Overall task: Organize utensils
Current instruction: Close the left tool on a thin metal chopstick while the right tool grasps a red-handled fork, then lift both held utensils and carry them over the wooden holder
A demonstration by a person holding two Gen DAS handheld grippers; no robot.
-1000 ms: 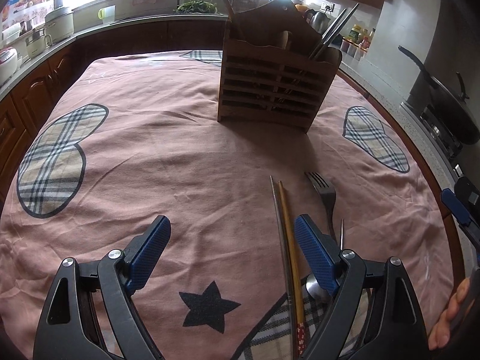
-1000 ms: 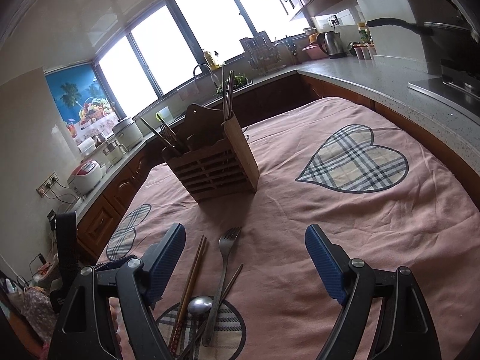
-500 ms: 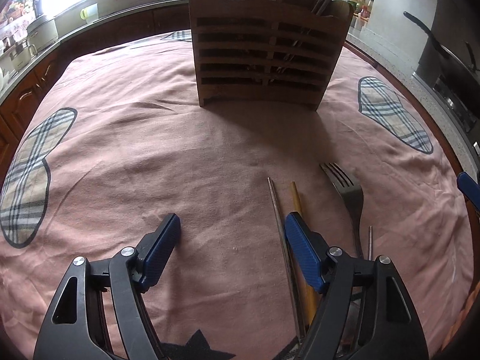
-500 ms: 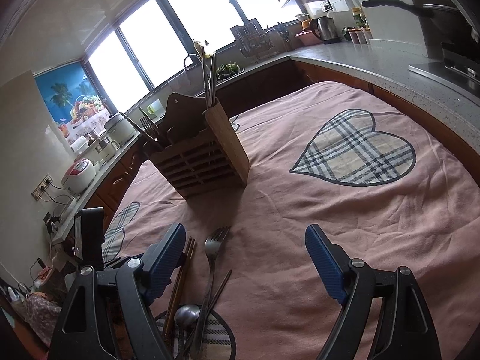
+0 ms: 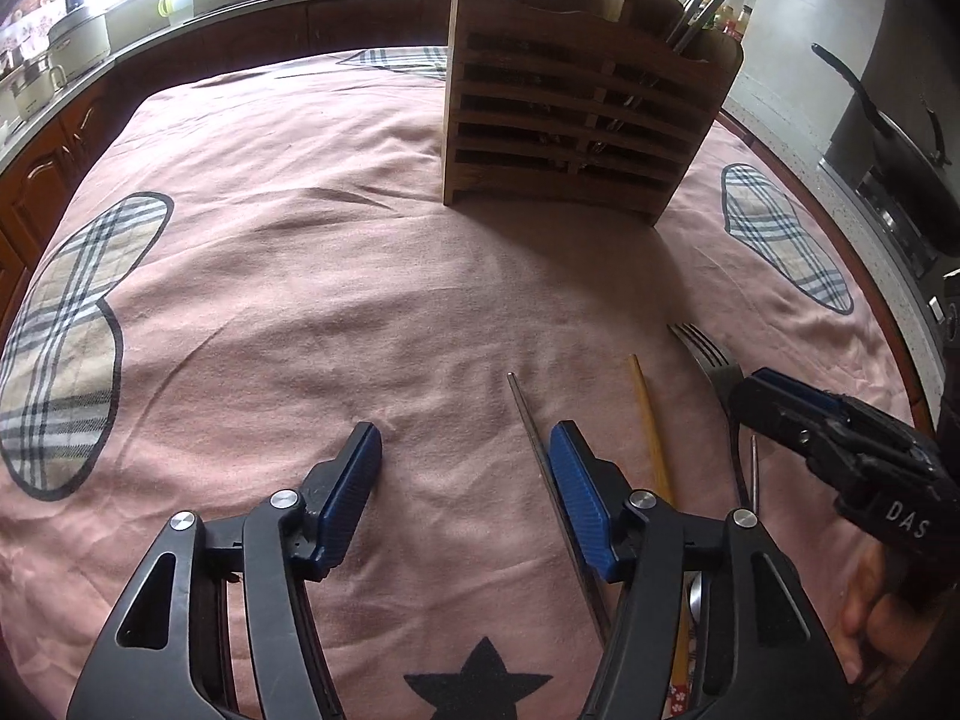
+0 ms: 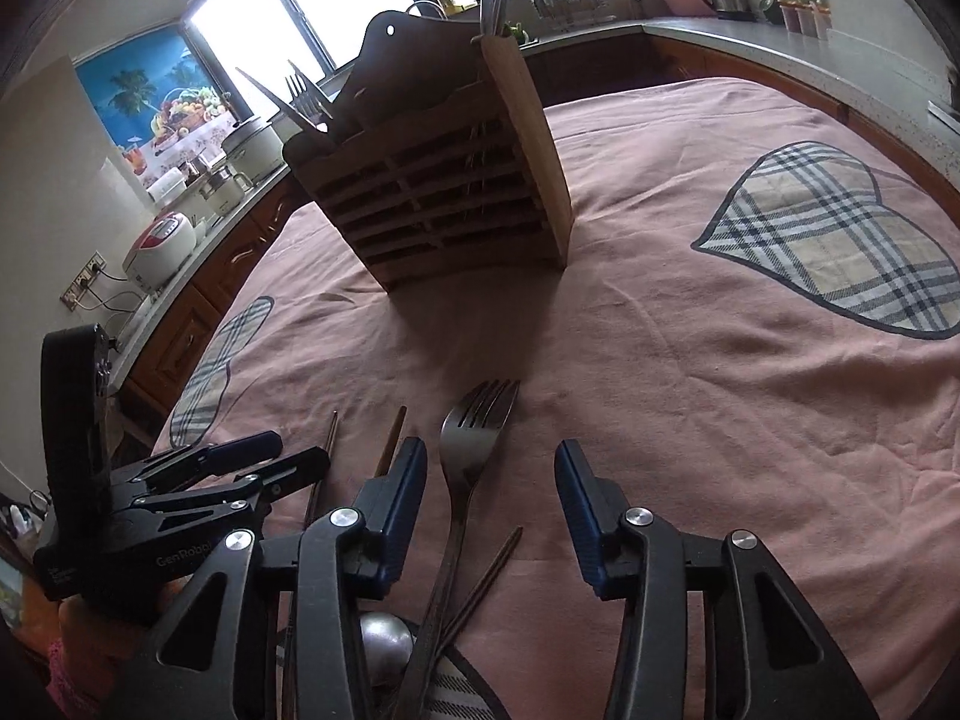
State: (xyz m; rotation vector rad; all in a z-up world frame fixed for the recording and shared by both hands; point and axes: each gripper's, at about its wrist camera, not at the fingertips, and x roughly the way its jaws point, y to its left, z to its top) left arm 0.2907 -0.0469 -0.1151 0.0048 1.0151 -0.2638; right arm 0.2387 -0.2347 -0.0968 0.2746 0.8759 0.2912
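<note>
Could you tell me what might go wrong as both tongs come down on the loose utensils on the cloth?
The fork lies between the open right tongs, whose jaws have just been closing, but a thin chopstick crosses beside its handle and may be dragged along. The left tongs and right tongs work close together, so they could collide.

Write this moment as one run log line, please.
left gripper: open, jaws just closing, nothing between | right gripper: open, jaws just closing, over fork | wooden holder: upright on cloth
</note>
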